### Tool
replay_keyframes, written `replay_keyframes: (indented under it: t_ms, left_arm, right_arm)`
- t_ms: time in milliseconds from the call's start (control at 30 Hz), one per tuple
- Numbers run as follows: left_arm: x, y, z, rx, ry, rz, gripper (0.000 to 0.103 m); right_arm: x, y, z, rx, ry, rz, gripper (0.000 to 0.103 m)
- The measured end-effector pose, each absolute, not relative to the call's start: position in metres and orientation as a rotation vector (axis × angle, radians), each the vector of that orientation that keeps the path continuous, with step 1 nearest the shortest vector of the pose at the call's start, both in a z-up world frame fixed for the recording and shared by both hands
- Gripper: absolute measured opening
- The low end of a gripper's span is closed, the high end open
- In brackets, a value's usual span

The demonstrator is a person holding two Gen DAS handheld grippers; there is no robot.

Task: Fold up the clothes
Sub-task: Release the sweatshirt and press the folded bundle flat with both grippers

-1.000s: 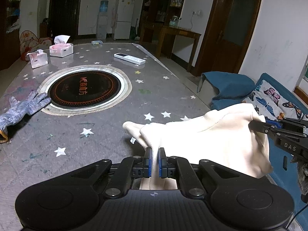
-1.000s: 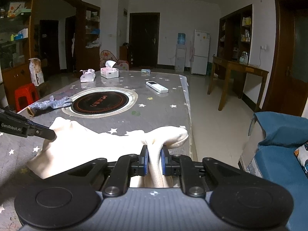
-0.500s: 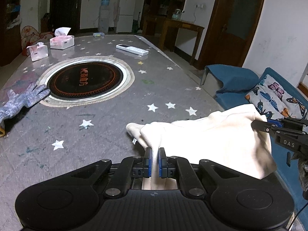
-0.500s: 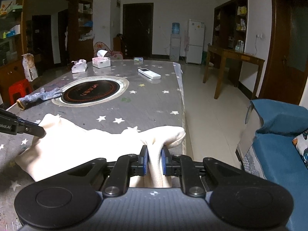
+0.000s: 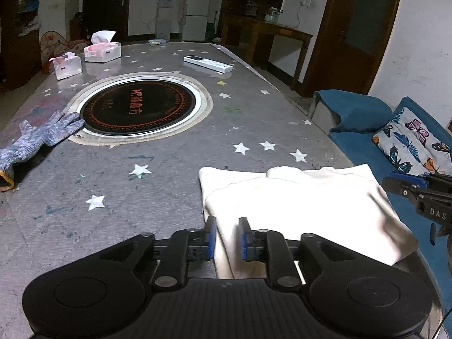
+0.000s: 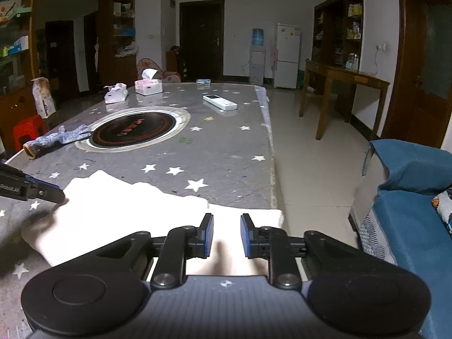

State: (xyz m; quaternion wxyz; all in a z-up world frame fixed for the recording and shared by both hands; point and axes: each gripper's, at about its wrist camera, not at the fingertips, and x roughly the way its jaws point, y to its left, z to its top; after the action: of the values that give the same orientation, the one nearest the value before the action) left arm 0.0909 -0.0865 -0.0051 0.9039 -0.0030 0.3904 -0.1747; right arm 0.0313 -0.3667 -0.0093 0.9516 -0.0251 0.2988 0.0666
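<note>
Cream garment [image 5: 299, 200] flat on table [image 5: 169, 169], tongs just opened

I am working in a home's living and dining room. My table [image 6: 226, 152] has a star-patterned cover and a built-in hotpot cooker [image 6: 135, 130], with tissue boxes [image 6: 148, 86] and a remote [image 6: 219, 102] on it. Around it stand a fridge [image 6: 286, 55], water dispenser [image 6: 257, 56], wooden shelves [image 6: 346, 31] and a blue sofa [image 6: 409, 186].
</note>
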Motion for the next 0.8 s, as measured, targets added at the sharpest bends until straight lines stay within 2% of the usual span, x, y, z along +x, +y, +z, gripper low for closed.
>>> replay_keyframes:
  t_ms: [100, 167, 233, 433, 800]
  left_arm:
    - [0.088, -0.087, -0.004, 0.005, 0.792, -0.362, 0.035]
    - [0.086, -0.087, -0.004, 0.014, 0.783, -0.364, 0.042]
    - [0.084, -0.090, -0.006, 0.019, 0.786, -0.370, 0.043]
    - [0.076, -0.097, -0.018, 0.068, 0.793, -0.382, 0.049]
    - [0.067, -0.093, -0.028, 0.093, 0.806, -0.410, 0.049]
  right_arm:
    - [0.030, -0.360, -0.010, -0.049, 0.609, 0.162, 0.035]
    - [0.029, -0.353, -0.010, -0.047, 0.610, 0.188, 0.037]
    - [0.028, -0.344, -0.011, -0.050, 0.616, 0.221, 0.046]
    - [0.020, -0.316, -0.025, -0.086, 0.647, 0.293, 0.053]
    - [0.005, -0.307, -0.043, -0.093, 0.673, 0.309, 0.055]
